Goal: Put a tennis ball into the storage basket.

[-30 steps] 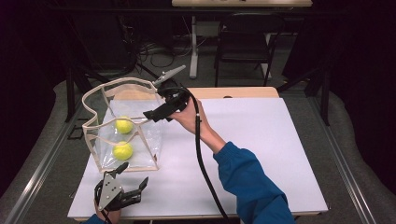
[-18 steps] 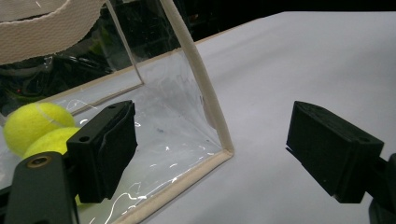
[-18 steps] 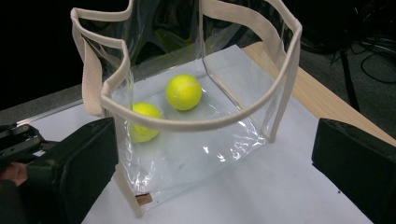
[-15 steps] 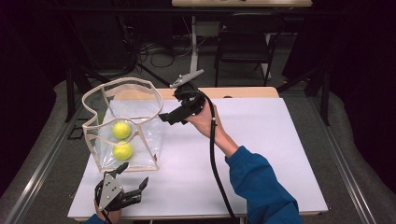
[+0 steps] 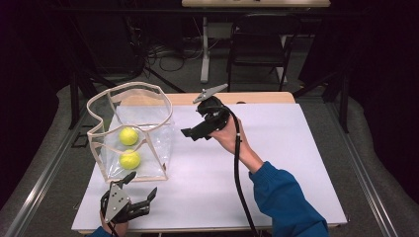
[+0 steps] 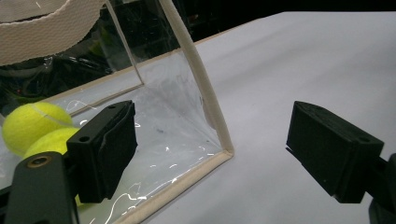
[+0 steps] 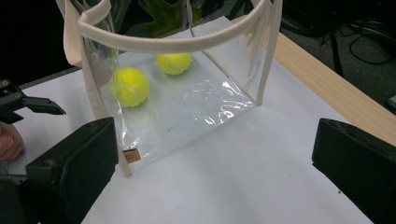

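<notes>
The right gripper (image 5: 190, 133) is hanging above the white table (image 5: 296, 163) with its jaws spread wide and empty, facing the clear bag (image 7: 187, 107) ahead of it. Two tennis balls (image 7: 130, 86) are lying inside. A small brown label (image 7: 130, 157) is sitting on the bag's near corner, its writing unreadable. The left gripper (image 5: 141, 190) is also gaping empty, just before the bag's corner.

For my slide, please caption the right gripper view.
Open right gripper faces a clear bag holding two tennis balls.
</notes>
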A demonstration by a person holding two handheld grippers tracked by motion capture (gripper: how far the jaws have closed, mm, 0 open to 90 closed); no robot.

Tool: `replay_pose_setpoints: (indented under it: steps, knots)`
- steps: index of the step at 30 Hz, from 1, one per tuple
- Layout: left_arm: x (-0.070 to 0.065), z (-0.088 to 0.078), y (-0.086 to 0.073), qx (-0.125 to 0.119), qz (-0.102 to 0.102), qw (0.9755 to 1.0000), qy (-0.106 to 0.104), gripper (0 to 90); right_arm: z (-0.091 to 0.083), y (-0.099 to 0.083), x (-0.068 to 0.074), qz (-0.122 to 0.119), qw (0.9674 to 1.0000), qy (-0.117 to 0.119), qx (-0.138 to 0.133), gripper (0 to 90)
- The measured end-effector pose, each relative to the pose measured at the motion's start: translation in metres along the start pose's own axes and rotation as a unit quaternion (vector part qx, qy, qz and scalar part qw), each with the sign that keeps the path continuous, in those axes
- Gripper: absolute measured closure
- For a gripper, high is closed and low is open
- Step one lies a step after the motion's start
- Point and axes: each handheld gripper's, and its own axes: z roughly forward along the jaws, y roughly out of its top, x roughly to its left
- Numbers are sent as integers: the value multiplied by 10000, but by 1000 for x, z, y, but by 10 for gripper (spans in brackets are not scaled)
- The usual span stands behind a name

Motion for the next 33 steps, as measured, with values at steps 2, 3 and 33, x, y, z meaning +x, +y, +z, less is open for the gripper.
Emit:
replay_pose_setpoints:
  steps: [2, 3, 33]
  knots:
    - [0, 0, 0, 0, 0, 10000, -1, 159, -1, -3, -1, 6, 10000, -31, 6, 0]
    - [0, 0, 0, -3, -1, 10000, 0, 159, -2, -5, -2, 20, 10000, -30, 20, 0]
    - [0, 0, 0, 6, 12, 10000, 27, 159, -24, -61, -10, 146, 9994, -275, 148, 0]
